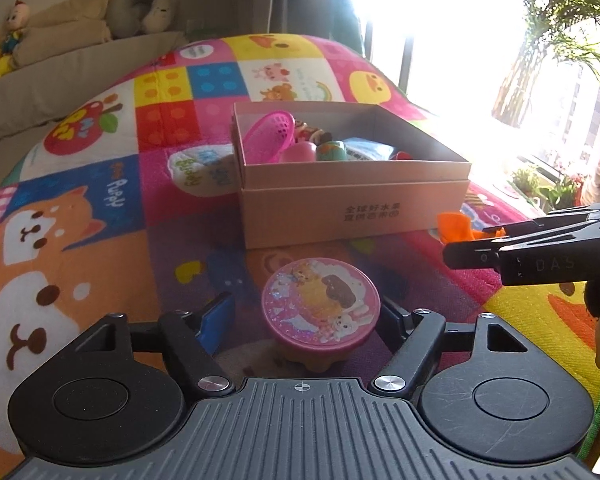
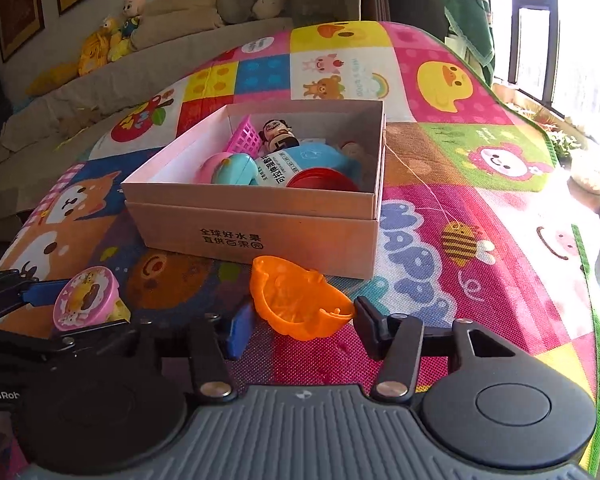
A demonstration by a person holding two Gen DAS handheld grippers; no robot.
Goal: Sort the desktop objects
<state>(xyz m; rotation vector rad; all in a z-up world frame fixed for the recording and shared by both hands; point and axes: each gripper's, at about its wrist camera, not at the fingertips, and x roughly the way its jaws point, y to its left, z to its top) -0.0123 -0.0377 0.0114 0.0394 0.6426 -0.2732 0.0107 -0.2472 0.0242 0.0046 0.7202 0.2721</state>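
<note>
A round pink toy with a cartoon lid (image 1: 320, 306) stands on the play mat between the fingers of my open left gripper (image 1: 306, 320); the fingers are apart from it. It also shows in the right wrist view (image 2: 86, 298). An orange toy bowl (image 2: 300, 304) lies tilted on the mat between the fingers of my open right gripper (image 2: 302, 326). In the left wrist view the right gripper (image 1: 472, 250) reaches in from the right with the orange bowl (image 1: 456, 226) at its tips. A cardboard box (image 1: 352, 208) (image 2: 260, 232) behind both holds several toys.
The colourful play mat (image 1: 100, 200) (image 2: 480, 240) covers the table. In the box lie a pink basket (image 1: 270, 134), a figurine (image 2: 278, 134), a blue pouch (image 2: 300, 164) and a red lid (image 2: 322, 182). A sofa with plush toys (image 2: 112, 40) is behind; a window is at right.
</note>
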